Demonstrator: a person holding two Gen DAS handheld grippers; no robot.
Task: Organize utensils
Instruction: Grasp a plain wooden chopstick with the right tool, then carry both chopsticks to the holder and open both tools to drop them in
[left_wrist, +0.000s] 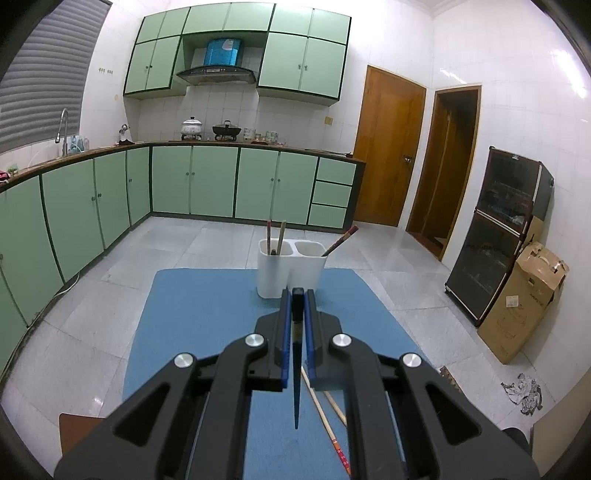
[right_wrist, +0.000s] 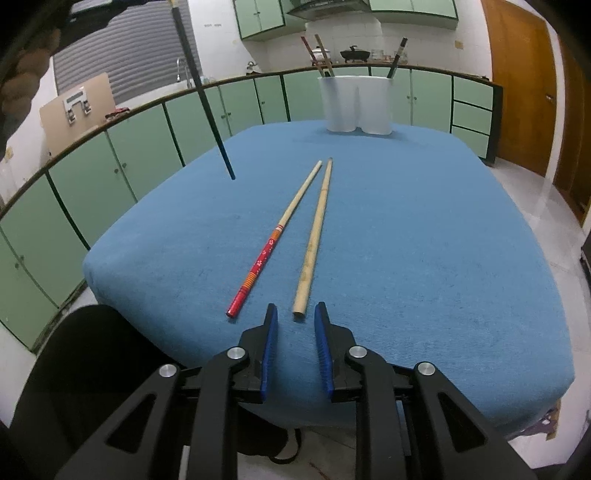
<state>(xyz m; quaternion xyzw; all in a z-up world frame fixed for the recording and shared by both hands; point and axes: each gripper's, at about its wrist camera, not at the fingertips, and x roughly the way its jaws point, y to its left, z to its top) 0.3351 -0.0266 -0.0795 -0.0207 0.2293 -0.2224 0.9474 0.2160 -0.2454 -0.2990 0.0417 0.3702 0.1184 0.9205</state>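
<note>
Left gripper (left_wrist: 297, 295) is clamped on a dark chopstick (left_wrist: 296, 384), tip hanging near. Beyond stands the white holder (left_wrist: 291, 273), apparently three sticks inside.

Right gripper (right_wrist: 295, 314), jaws apart and empty, faces a plain chopstick (right_wrist: 314, 236) and red-patterned chopstick (right_wrist: 273, 240) left on the blue cloth (right_wrist: 443, 258); green kitchen cabinets (right_wrist: 140, 155) behind.

Blue tablecloth (right_wrist: 406, 240), white holder (right_wrist: 356, 105), red floral-patterned chopstick (right_wrist: 264, 254).

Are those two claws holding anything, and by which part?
The left gripper clamps a dark chopstick near its thick top end, tip hanging down. The right gripper holds nothing.
</note>
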